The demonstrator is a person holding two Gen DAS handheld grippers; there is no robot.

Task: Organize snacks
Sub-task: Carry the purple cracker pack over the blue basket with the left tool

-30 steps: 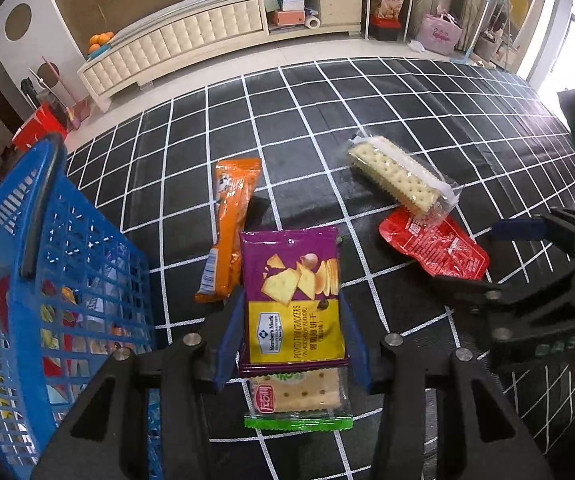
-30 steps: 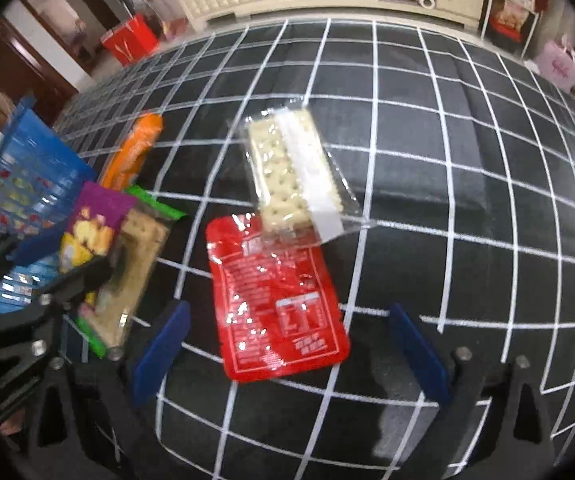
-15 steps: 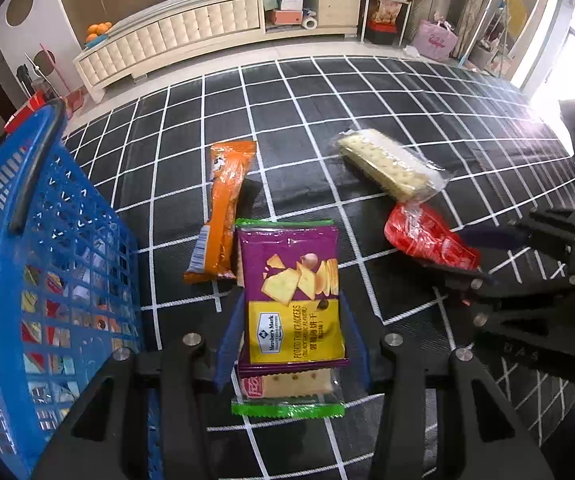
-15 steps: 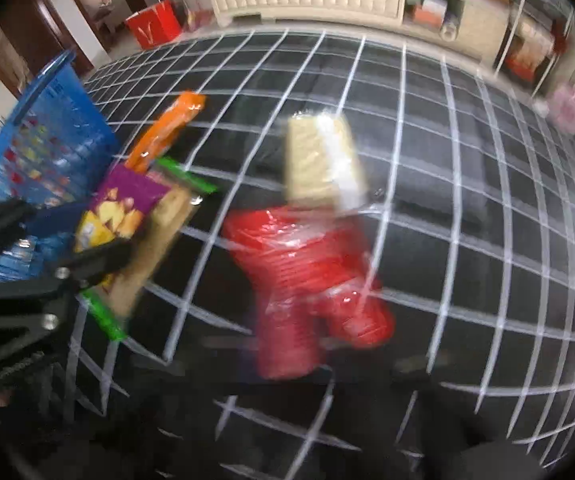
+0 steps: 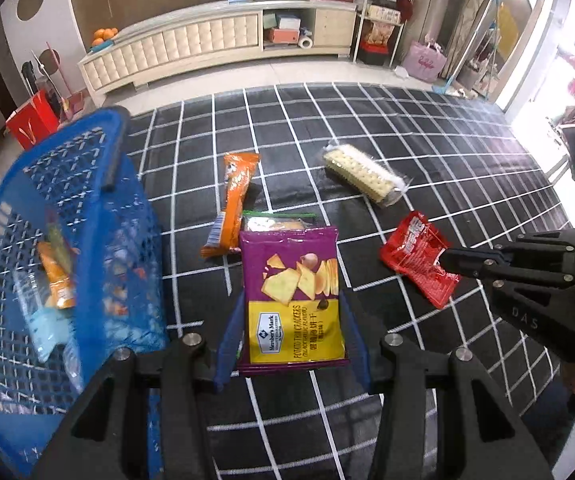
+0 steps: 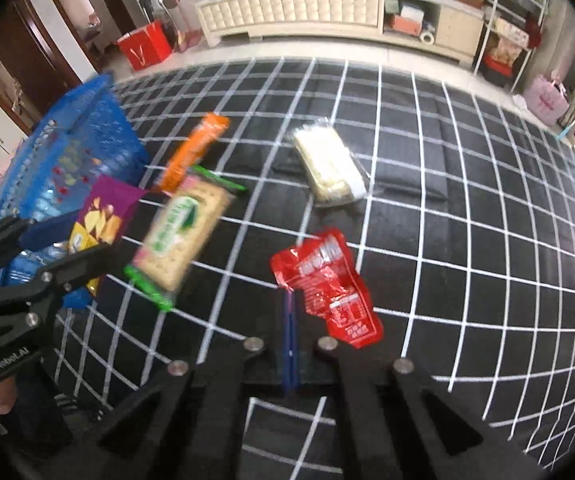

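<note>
Left claw [image 5: 291, 344] grips a purple Member's Mark "Potato Thin Crackers" bag [image 5: 293, 292]; right claw [image 6: 290, 320] is clenched on a red packet [image 6: 329, 288], its print unreadable

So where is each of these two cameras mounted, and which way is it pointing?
Left wrist view: sits on the left gripper, looking steeply down along its fingers at the purple cracker bag it grips, with the blue basket beside it; the right gripper shows at the right edge.
Right wrist view: sits on the right gripper, looking down at the red packet it pinches; the left gripper shows at the left edge.
Shared: both see the black grid mat, the orange packet, the clear cracker pack and the cabinet behind.
</note>
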